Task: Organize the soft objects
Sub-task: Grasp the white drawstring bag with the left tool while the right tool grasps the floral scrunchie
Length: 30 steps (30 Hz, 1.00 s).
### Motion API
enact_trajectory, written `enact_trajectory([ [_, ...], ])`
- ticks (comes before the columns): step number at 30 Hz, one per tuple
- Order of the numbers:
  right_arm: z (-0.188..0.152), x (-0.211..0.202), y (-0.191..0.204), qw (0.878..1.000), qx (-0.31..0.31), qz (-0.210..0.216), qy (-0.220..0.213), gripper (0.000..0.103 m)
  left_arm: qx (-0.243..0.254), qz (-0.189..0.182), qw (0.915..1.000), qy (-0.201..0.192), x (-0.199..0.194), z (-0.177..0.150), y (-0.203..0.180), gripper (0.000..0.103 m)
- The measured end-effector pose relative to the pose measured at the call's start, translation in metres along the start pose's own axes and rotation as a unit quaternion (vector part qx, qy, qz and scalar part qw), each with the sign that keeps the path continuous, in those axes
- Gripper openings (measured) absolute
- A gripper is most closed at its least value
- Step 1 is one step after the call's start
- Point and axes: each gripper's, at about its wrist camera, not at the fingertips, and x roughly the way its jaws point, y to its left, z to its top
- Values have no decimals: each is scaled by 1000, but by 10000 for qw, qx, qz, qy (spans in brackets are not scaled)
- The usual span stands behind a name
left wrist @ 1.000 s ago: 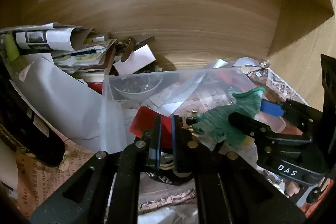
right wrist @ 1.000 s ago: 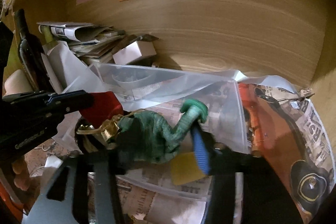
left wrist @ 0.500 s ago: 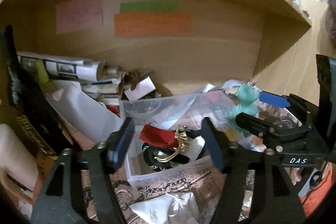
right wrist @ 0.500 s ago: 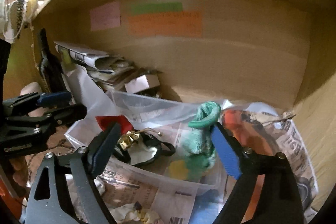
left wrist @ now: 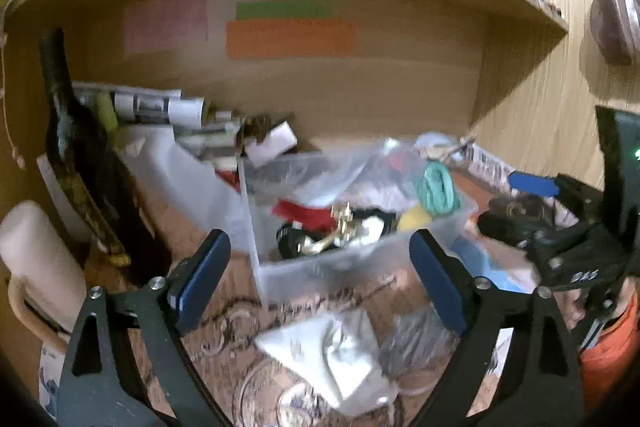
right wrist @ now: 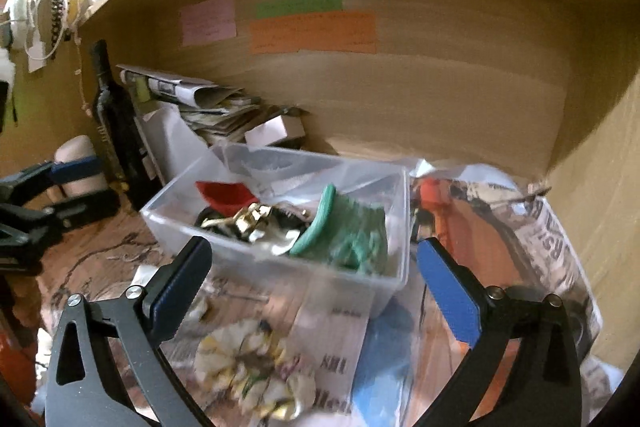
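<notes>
A clear plastic bin [right wrist: 280, 263] stands on the desk and holds a green soft item [right wrist: 352, 231], a red cloth [right wrist: 224, 193] and a black-and-gold piece [right wrist: 248, 219]. The bin also shows in the left wrist view [left wrist: 320, 267], with the green item [left wrist: 438, 189] at its right end. My left gripper [left wrist: 320, 283] is open and empty, in front of the bin. My right gripper [right wrist: 312, 287] is open and empty, in front of the bin. A white cloth [left wrist: 332, 351] and a floral scrunchie [right wrist: 248, 367] lie on the desk in front.
A dark bottle [right wrist: 116, 119] stands at the left. Stacked papers [right wrist: 208, 99] lie behind the bin against the wooden back wall with coloured notes [right wrist: 312, 31]. Newspaper and an orange bag [right wrist: 480, 227] lie to the right. A shelf board overhangs above.
Both grippers opened, let go of the red cloth and the green item in the bin, and drew back from it.
</notes>
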Motion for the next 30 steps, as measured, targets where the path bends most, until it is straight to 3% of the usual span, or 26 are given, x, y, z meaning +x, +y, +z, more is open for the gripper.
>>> enact_trajectory([
  [11, -47, 7, 10, 9971, 269, 309, 637, 102, -113, -89, 9942, 1064, 28, -63, -1, 94],
  [16, -63, 22, 10, 9936, 354, 328, 1024, 100, -142, -42, 9914, 1299, 40, -81, 0, 94],
  [23, -72, 25, -2, 9920, 352, 177, 1197, 80, -439, 189, 9894, 1371, 44, -85, 24, 94],
  [27, -78, 34, -9, 9891, 392, 227, 1399, 66, -567, 91, 9876, 1458, 48, -87, 30, 93],
  [29, -80, 39, -9, 9888, 417, 271, 1405, 55, -528, 46, 9867, 1537, 53, -88, 28, 77],
  [30, -80, 39, -8, 9895, 366, 235, 1376, 54, -519, 19, 9862, 1574, 55, -88, 27, 75],
])
